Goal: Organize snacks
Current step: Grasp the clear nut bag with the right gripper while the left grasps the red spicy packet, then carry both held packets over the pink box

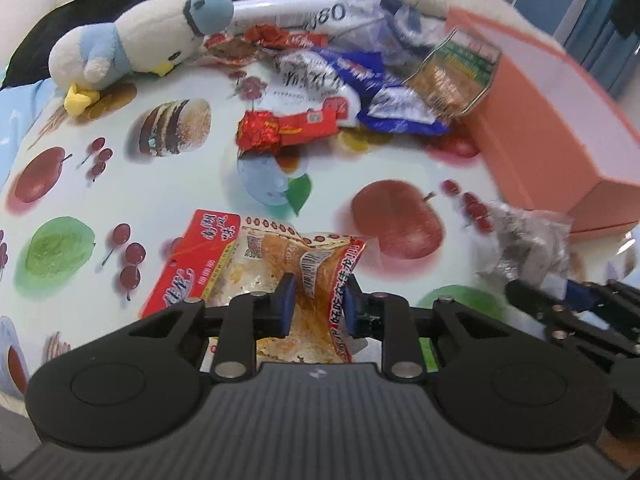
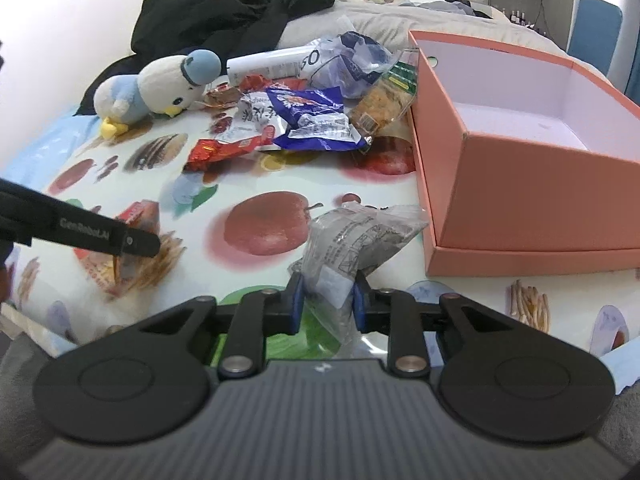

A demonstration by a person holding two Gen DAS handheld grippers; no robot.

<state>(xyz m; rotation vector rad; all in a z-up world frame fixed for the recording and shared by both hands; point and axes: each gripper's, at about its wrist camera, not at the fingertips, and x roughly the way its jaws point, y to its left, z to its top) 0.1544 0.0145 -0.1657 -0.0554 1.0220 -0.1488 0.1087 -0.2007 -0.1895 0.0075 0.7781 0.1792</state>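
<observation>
My left gripper (image 1: 319, 300) is shut on a red and clear snack packet (image 1: 264, 268) with orange food inside, which lies on the fruit-print tablecloth (image 1: 120, 184). My right gripper (image 2: 327, 300) is shut on a crumpled clear and grey snack bag (image 2: 352, 236), held just left of the near corner of the open pink box (image 2: 532, 184). That grey bag (image 1: 528, 244) and the right gripper (image 1: 568, 300) also show at the right edge of the left wrist view. The left gripper's finger (image 2: 100, 232) reaches over the red packet (image 2: 132, 248) in the right wrist view.
A pile of snack packets lies at the back: a red wrapped bar (image 1: 288, 128), blue bags (image 2: 312, 116), a cracker pack (image 2: 384, 100) leaning on the box, a white tube (image 2: 276, 62). A plush penguin (image 2: 156, 88) lies at back left, dark clothes (image 2: 224, 16) behind it.
</observation>
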